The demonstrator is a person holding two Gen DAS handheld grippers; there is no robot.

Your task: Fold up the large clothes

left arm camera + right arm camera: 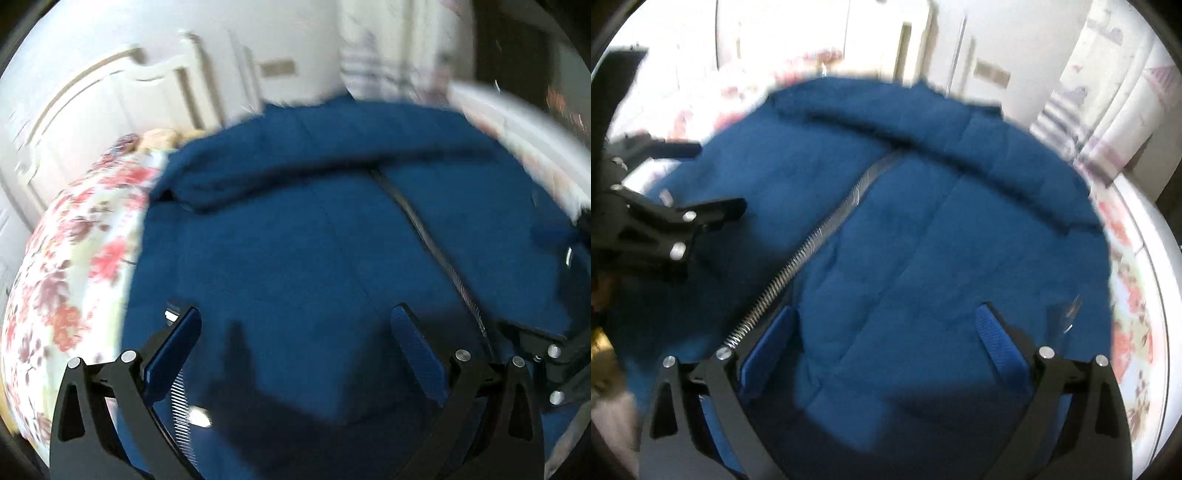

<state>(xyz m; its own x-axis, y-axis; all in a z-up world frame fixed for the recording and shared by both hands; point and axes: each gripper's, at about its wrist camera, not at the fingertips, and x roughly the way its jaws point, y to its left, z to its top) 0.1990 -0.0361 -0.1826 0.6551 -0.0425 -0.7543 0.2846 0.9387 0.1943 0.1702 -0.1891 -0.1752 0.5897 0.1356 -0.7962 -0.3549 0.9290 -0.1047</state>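
Note:
A large blue jacket (pixel 295 229) with a metal zipper (pixel 436 243) lies spread on a floral bedsheet (pixel 74 258). A fold of blue cloth runs across its far side. My left gripper (pixel 295 325) hangs open just above the jacket's left half, with nothing between its blue pads. In the right wrist view the same jacket (pixel 923 240) fills the frame and the zipper (pixel 812 243) runs diagonally. My right gripper (pixel 886 325) is open wide over the jacket's right half, empty. The left gripper (pixel 713 177) shows at the left edge, also open. Both views are blurred.
The bed's floral sheet (pixel 1134 314) shows past the jacket's right edge. White cupboard doors (pixel 122 85) stand behind the bed. A patterned curtain (pixel 1108 92) hangs at the far right. The right gripper's black finger (pixel 554 347) appears at the right edge of the left wrist view.

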